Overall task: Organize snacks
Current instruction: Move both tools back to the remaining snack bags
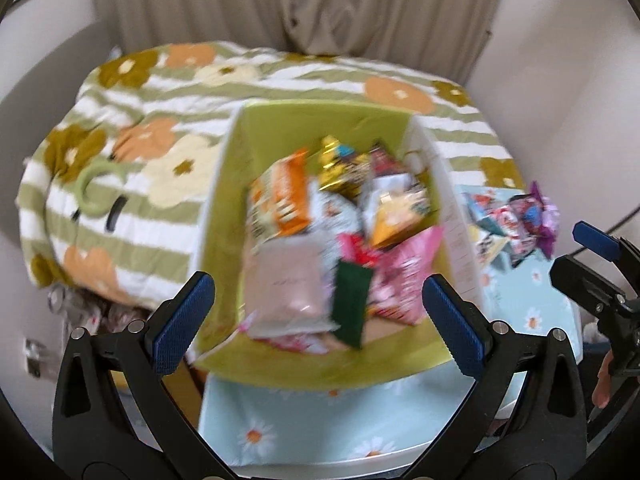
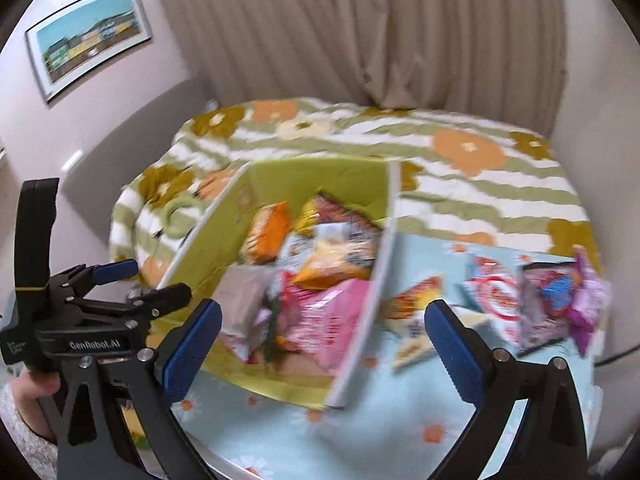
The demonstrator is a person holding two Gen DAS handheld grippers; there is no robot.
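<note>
A: What are my grippers holding?
B: Nothing. My left gripper [image 1: 320,312] and right gripper [image 2: 323,342] both gape wide. Crinkly snack packets [image 1: 320,216] fill the lime-green cardboard box [image 1: 280,128]; more packets [image 2: 536,304] lie beside it.

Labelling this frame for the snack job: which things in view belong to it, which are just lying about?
Job:
green box of snack packets
loose packets on the daisy tablecloth
left gripper, open
right gripper, open, empty

Lying about:
flowered blanket
curtain
framed picture
</note>
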